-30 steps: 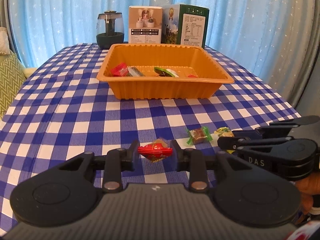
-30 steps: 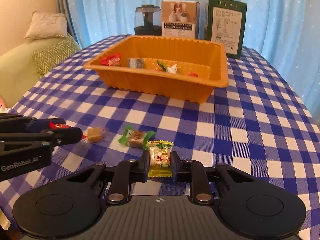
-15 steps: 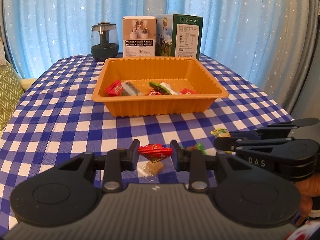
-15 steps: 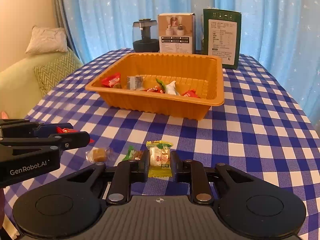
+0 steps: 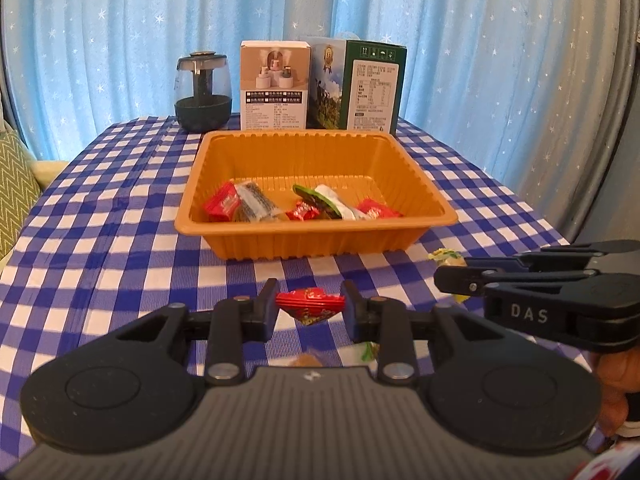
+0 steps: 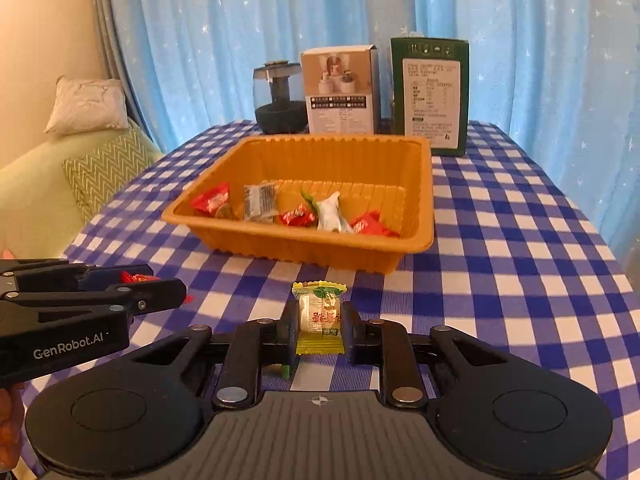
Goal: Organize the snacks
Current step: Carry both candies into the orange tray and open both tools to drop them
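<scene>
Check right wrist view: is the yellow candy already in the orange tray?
No. The yellow candy is clamped in the right tool above the checkered tablecloth, short of the orange tray.

Orange tray [image 5: 316, 240] on blue-and-white checked tablecloth [image 5: 112, 240]; red candy [image 5: 310, 304], yellow candy [image 6: 319, 320].

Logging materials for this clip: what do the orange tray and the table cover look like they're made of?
Orange tray: likely thin moulded plastic, semi-matte, judging by its ribbed walls and rolled rim. Table cover: seemingly woven cloth, matte blue-and-white check with soft creases; a coated fabric can't be excluded.
</scene>
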A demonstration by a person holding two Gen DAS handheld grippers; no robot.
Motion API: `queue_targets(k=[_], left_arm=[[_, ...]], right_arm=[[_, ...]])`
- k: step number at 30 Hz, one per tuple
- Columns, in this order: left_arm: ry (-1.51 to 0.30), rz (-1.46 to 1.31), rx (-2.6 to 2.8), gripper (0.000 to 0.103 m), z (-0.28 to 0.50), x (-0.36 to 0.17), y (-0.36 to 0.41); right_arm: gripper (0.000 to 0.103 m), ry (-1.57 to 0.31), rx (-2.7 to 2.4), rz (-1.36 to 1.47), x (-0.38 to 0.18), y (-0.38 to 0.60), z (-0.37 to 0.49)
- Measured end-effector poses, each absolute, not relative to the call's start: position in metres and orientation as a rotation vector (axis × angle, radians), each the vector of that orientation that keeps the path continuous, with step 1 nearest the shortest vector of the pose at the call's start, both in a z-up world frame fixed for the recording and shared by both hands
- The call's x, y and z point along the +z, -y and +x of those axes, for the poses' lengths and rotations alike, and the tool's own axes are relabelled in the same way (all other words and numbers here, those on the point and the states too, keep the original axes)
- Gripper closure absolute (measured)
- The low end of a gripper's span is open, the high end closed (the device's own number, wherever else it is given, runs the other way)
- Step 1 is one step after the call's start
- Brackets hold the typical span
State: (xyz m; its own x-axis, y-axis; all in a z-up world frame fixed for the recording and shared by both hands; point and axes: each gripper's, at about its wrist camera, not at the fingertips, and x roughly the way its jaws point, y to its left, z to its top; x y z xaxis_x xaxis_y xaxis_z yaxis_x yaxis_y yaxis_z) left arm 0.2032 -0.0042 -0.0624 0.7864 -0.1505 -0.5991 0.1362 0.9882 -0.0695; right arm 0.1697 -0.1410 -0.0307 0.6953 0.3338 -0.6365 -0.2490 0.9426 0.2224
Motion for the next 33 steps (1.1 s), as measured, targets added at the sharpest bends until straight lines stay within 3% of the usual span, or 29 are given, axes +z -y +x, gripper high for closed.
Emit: queue_targets(k=[17,33], left_arm=[[-0.563,-0.03,-0.17,0.074,0.296,-0.03,-0.003],[-0.632,-0.033,-0.176,0.074,0.352,-0.055,-0.012]], right_arm=[[0.081,-0.669,0.281,0.194,-0.01,0.163,0.244],[0.081,-0.689,0.271,0.227,-0.025,0.159,0.291]])
